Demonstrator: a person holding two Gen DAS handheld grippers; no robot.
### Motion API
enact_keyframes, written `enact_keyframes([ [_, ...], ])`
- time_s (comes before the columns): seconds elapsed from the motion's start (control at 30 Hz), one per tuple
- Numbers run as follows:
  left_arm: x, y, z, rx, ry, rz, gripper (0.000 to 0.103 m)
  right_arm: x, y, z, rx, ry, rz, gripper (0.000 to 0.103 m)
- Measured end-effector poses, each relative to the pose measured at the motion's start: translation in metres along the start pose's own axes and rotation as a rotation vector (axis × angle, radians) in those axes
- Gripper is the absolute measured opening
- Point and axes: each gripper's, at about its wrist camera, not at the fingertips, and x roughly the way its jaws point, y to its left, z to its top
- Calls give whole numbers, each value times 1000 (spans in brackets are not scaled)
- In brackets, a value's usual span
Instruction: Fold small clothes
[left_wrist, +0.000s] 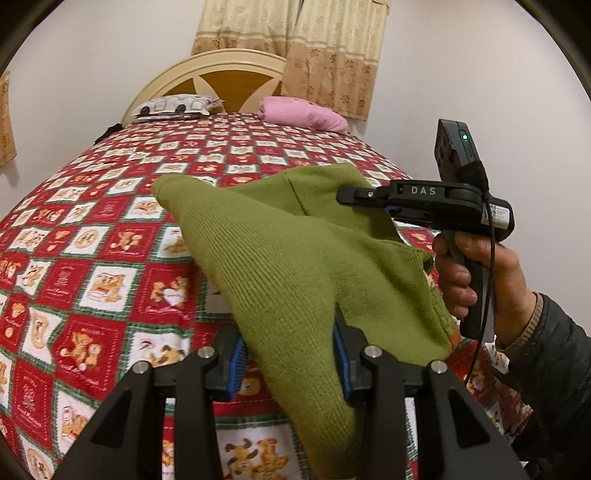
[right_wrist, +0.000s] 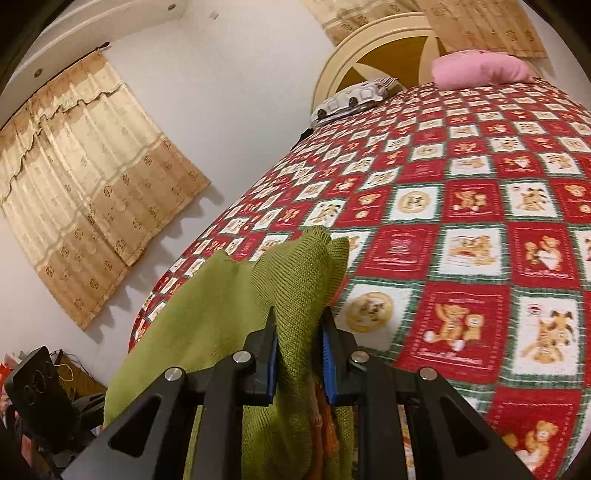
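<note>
A small olive-green knitted garment (left_wrist: 280, 254) hangs in the air above the bed, held at two places. My left gripper (left_wrist: 291, 365) is shut on a thick bunch of its fabric, which fills the gap between the blue pads. In the right wrist view my right gripper (right_wrist: 298, 358) is shut on another bunch of the green garment (right_wrist: 299, 280), with more of it draping down to the left. From the left wrist view the right gripper (left_wrist: 345, 195) shows side-on at the garment's far edge, carried by a person's hand (left_wrist: 476, 273).
Below lies a bed (left_wrist: 96, 236) with a red, white and green teddy-bear quilt. A pink pillow (left_wrist: 303, 112) and a patterned pillow (left_wrist: 173, 105) lie by the headboard. Beige curtains (right_wrist: 85, 177) hang on the wall. Clutter sits low at the left (right_wrist: 40, 398).
</note>
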Motion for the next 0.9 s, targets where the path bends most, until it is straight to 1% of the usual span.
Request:
enact_keyframes([
  [0.4,-9,28,-8,-29,-21,50,40,37,27,7,-41,44,32,19],
  [0.9,-15,56,-24,-59,-10,99,41,77,52,1,-69,100,63,19],
])
